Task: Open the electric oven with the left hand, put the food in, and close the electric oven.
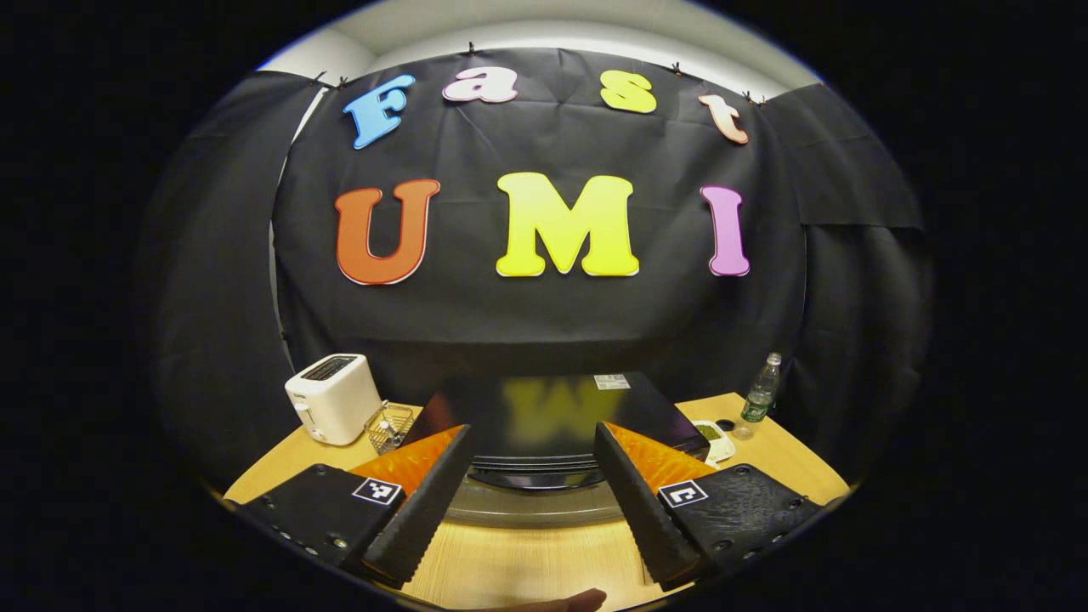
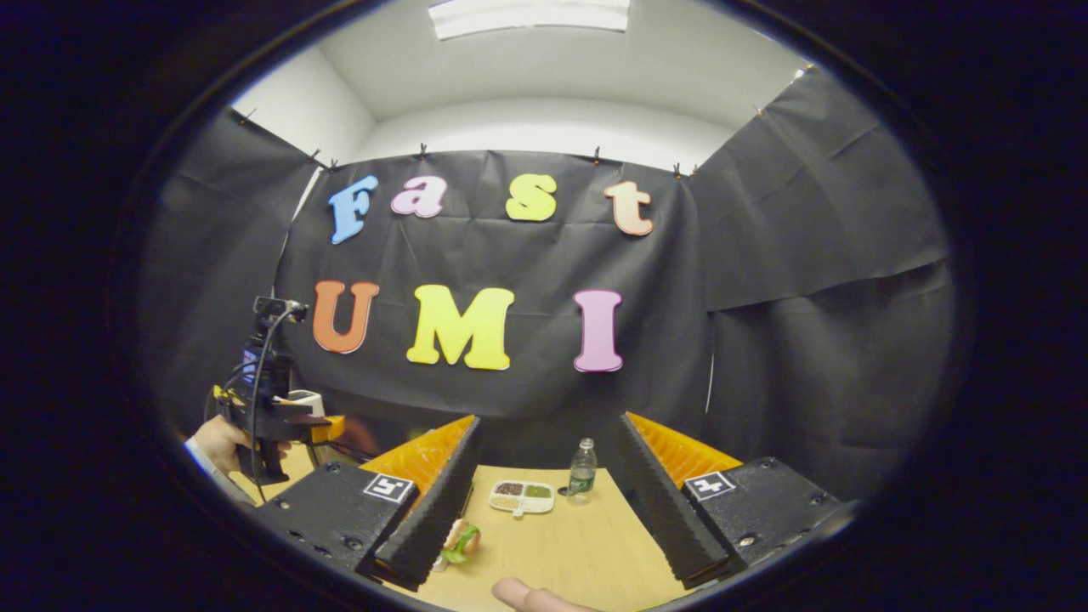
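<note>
Oven: black electric oven (image 1: 544, 412) sits on the wooden table (image 1: 518, 565), straight ahead of the left gripper (image 1: 531, 489) in the left gripper view; its door looks closed, and the handle cannot be made out clearly.
Left gripper: fingers spread wide, holding nothing — the oven's front edge lies between them, near but not touched as far as can be judged.
Right gripper: right gripper (image 2: 540, 497) also stands wide apart and empty, hovering over the table.
Food: toy burger (image 2: 461, 541) lies on the table just beside the right gripper's left finger in the right gripper view; a small sectioned dish (image 2: 522, 497) and a bottle (image 2: 582, 467) stand farther back.
Other items: white toaster (image 1: 333, 398) and a small wire basket (image 1: 389, 425) to the oven's left.
Step in hand: opening the door, not yet begun by the look of it.
Doing it well: lower the left gripper to the door's top edge, close squarely on the handle, then pull outward and down in an arc — no yanking, or the oven may slide.
</note>
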`<act>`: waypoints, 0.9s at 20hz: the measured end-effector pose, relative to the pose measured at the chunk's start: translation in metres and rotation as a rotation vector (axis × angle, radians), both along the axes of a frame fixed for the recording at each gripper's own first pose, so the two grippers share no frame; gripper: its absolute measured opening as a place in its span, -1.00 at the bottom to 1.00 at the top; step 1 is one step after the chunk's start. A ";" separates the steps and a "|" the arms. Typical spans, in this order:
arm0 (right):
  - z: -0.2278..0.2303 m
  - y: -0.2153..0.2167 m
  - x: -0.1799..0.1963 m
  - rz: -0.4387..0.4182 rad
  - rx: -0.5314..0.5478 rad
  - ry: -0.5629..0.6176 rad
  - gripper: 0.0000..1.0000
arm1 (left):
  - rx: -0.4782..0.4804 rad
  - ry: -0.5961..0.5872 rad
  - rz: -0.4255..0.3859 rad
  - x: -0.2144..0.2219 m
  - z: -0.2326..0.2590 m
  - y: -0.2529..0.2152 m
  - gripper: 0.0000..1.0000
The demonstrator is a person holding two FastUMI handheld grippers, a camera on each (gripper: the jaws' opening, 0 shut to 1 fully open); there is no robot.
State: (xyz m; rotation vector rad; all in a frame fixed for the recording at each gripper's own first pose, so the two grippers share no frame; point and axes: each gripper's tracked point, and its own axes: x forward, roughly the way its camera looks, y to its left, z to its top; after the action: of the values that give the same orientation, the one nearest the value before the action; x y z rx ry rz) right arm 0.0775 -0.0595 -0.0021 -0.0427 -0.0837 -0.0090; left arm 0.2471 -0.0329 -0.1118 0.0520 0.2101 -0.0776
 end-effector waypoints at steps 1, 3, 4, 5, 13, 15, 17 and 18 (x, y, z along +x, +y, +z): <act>-0.003 -0.003 0.004 -0.002 0.000 0.005 0.93 | 0.015 0.021 0.001 0.007 -0.010 -0.001 0.88; -0.011 -0.007 0.007 -0.005 0.000 0.017 0.93 | 0.031 0.072 0.003 0.017 -0.030 -0.001 0.90; -0.014 -0.009 0.009 -0.006 0.002 0.024 0.93 | 0.035 0.092 0.002 0.020 -0.038 -0.003 0.90; -0.017 -0.012 0.009 -0.005 0.006 0.030 0.93 | 0.041 0.107 0.003 0.024 -0.045 -0.004 0.90; -0.035 -0.031 0.016 -0.013 0.049 0.045 0.93 | 0.014 0.174 0.013 0.033 -0.070 -0.008 0.92; -0.039 -0.032 0.017 -0.008 0.059 0.053 0.93 | 0.015 0.180 0.017 0.031 -0.071 -0.008 0.93; -0.042 -0.035 0.019 -0.011 0.069 0.059 0.94 | 0.017 0.194 0.021 0.025 -0.072 -0.008 0.93; -0.042 -0.034 0.018 -0.009 0.071 0.061 0.93 | 0.021 0.194 0.019 0.022 -0.072 -0.008 0.94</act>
State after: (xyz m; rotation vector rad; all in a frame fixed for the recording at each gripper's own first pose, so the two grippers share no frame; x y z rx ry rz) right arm 0.0958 -0.0938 -0.0443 0.0276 -0.0220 -0.0198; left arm 0.2688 -0.0411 -0.1839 0.0630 0.4055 -0.0613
